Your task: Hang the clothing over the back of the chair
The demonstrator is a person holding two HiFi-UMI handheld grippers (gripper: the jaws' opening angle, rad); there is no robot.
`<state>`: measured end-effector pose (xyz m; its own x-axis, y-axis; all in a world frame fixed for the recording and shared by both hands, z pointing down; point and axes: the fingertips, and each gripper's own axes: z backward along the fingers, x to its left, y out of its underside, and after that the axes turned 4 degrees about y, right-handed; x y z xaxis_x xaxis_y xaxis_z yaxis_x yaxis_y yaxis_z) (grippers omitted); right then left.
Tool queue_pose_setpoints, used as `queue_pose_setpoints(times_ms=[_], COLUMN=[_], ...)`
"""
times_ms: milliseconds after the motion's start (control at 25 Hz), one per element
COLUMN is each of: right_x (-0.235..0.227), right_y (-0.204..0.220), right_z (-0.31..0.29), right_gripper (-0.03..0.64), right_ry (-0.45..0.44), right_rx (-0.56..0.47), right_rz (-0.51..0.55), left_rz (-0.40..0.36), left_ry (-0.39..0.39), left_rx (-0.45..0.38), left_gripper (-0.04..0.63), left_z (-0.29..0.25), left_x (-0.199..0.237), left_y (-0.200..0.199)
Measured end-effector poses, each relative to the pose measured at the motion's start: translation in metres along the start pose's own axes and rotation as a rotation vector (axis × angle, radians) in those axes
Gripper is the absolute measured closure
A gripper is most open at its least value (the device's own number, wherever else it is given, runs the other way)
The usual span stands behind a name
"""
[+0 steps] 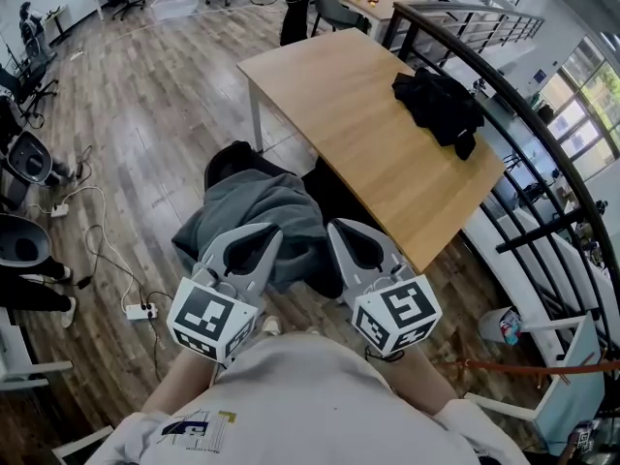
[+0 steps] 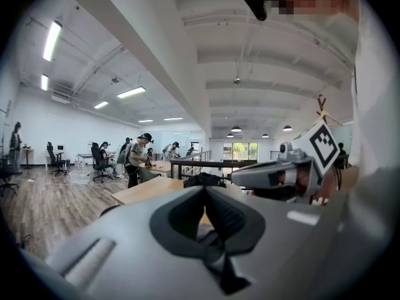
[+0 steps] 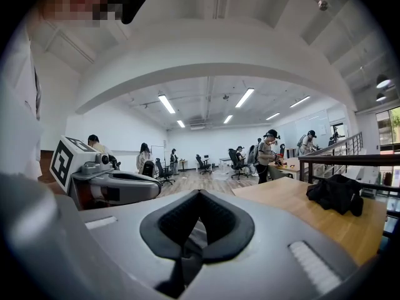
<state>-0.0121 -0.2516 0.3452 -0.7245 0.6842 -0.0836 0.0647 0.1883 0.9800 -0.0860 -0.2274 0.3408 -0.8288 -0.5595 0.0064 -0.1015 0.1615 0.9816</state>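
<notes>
Head view showed the black garment ahead on the table, seemingly lengthwise along it, nearer the right gripper than the left gripper; both were clenched empty.

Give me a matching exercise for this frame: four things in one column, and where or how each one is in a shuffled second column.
Things:
1. grey garment
2. black garment
3. power strip
4. right gripper

Places or states:
A. on the floor
B. jaws together, nothing between them
C. draped over the chair
D. lying on the table

Pairs: 1-C, 2-D, 3-A, 4-B
</notes>
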Motion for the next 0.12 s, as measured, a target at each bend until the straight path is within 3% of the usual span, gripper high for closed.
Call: queue_pose_setpoints(times_ms=[120], right_x=[-0.0042], right_y=[-0.0017], right_z=[0.0020], right_gripper=[0.618], right_ry=[0.004], right_rx=[-0.004], right_rz=[0.006], left_rz=[0.007], left_ry=[0.004], left_rx=[-0.013], left_gripper=[0.594], left_z=[-0.0021], left_x=[-0.0021], left_y=[-0.0023])
